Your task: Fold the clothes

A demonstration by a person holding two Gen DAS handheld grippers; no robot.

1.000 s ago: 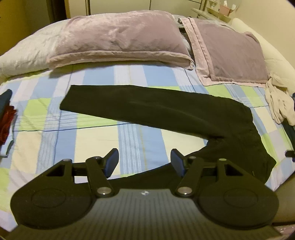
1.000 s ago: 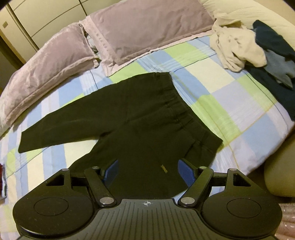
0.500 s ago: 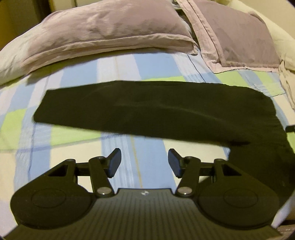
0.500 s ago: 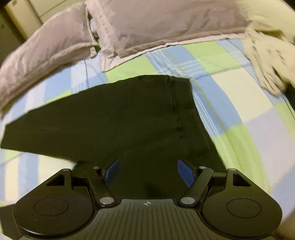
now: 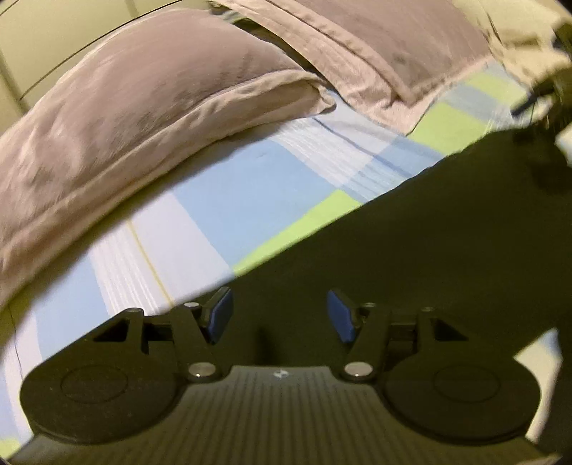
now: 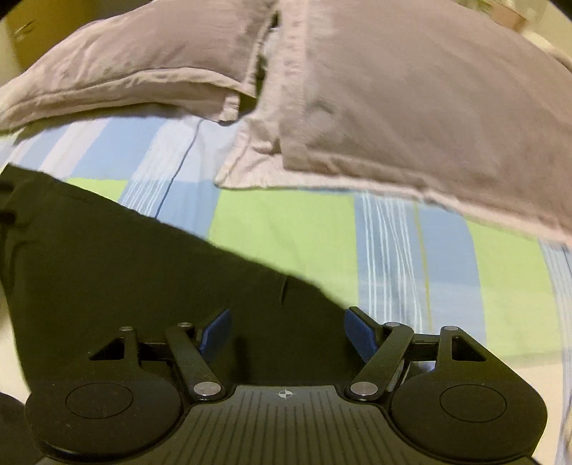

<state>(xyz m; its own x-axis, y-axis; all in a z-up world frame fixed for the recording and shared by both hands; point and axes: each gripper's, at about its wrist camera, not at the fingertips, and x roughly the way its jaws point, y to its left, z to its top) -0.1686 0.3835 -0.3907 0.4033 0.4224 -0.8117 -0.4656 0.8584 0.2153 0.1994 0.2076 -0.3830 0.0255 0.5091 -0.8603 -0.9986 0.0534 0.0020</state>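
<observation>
Where each fisheye view begins, a black ribbed gripper body fills the bottom edge. Left gripper (image 5: 279, 314): blue-padded fingers (image 5: 221, 314) spread wide, nothing between them, hovering over dark cloth. Right gripper (image 6: 287, 334): jaws likewise wide apart, empty, its right finger over the sheet and its left over cloth.

Just beyond the fingertips lie the dark trousers (image 5: 411, 250) (image 6: 125, 272), flat on the bed. Fabric matte, near black, soft, little wrinkling; a short seam or notch shows near the upper edge in the right view. Long axis runs across the bed, side to side. In the left view the upper edge rises diagonally from the left fingertip toward the upper right; in the right view it falls from upper left down to the right fingertip. Which end is waist or hem, cannot tell.

Bed sheet (image 5: 250, 186) (image 6: 286, 229): checked cotton, pale blue, lime green, white stripes, smooth.

Farther back, two mauve pillows (image 5: 150, 103) (image 6: 411, 93), slightly sheened, with flat flanged borders, overlapping at the head of the bed. Behind them, a pale cream wall or panel (image 5: 71, 32), blurred.
</observation>
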